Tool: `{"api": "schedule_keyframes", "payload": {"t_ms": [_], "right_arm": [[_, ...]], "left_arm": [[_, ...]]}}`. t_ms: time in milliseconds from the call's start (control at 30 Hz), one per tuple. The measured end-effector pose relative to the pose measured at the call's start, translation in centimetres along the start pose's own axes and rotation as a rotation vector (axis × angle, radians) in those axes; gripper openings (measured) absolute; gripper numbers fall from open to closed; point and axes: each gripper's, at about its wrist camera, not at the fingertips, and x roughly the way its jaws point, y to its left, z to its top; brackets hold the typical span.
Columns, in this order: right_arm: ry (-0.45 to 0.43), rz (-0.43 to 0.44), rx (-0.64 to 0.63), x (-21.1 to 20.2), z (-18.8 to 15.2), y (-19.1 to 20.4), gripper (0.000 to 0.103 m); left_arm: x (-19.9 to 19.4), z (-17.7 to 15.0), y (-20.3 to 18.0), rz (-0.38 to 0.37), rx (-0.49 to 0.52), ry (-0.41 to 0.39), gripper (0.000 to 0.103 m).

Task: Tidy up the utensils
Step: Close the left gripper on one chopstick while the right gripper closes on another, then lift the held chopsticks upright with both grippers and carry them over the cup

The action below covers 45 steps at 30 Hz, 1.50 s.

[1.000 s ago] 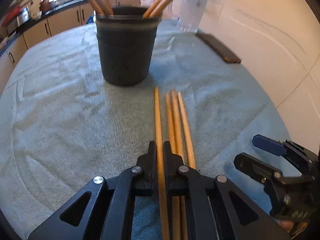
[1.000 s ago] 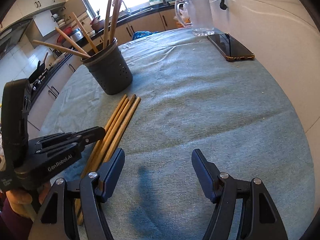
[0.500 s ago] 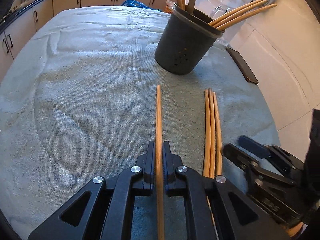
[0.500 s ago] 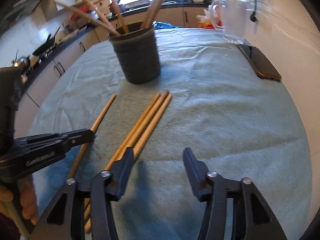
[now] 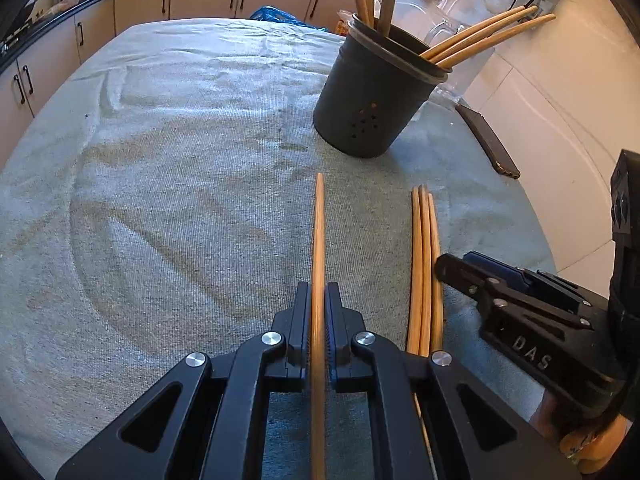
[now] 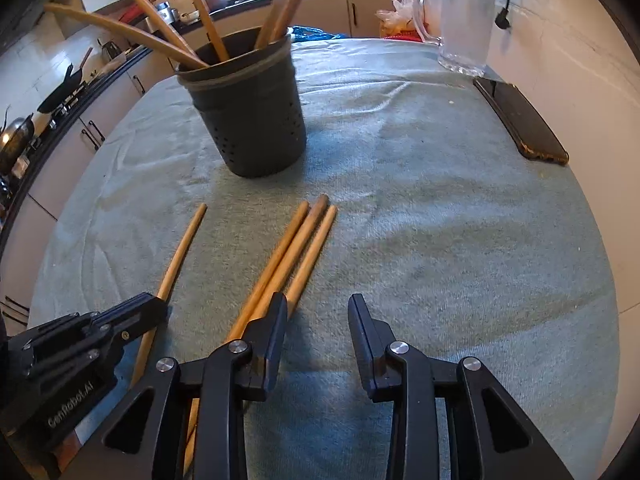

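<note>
A: Item one, the grey-green towel: it is spread over the whole work surface, and everything listed below is borne by it.

B: Item two, the dark perforated utensil holder: it is stood upright towards the far side, and several wooden sticks are already lodged in it.

A: Item three, the left gripper: it is clenched on a single wooden stick, which is held lengthwise between the pads with its far tip towards the holder. Whether the tip is lifted off the towel cannot be told.

B: Item four, the right gripper: its jaws are closing with nothing seen between them. The bundle of three sticks is lain just beside its left finger, outside the gap.

A: Step in hand, as judged: one stick has been separated from the loose ones for transfer to the holder.

B: Next move, as judged: the held stick is to be raised, tipped steeper and dropped into the holder's mouth, clear of the sticks leaning there. The bundle is to be straddled before any grasp is made.
</note>
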Motion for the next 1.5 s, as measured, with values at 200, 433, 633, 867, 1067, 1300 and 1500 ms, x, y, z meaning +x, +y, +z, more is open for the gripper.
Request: {"api": "schedule_keyframes", "payload": {"t_ms": [200,433,633,867,1067,1300,1500], "right_arm": [[0.019,-0.026,-0.044,0.5,0.0,2.0,0.018],[0.067,-0.009,-0.066,-0.7,-1.3,-1.3,0.012],[0.107,-0.049,-0.057,-1.9,-2.5,-5.5,0.037],[0.140,-0.022,0.002,-1.3,-1.1,-6.2,0.037],[0.173,-0.065,-0.007,0.3,1.8,-5.0,0.036],[0.119,-0.104,-0.011,0.6,2.2,-4.2,0.010],[0.029,-0.026,0.031,-1.6,1.9,-4.6,0.006]], "left_arm": [[0.2,0.1,-0.2,-0.005,0.002,-0.002,0.007],[-0.5,-0.6,1.1,-0.059,-0.098,0.049,0.007],[-0.7,-0.4,0.9,-0.054,-0.095,0.125,0.007],[0.6,1.6,0.5,-0.012,-0.087,0.184,0.007],[1.4,2.7,-0.1,0.020,-0.061,0.200,0.008],[2.1,3.6,-0.6,0.002,-0.055,0.168,0.014],[0.4,3.1,-1.5,0.027,-0.006,0.086,0.006]]}}
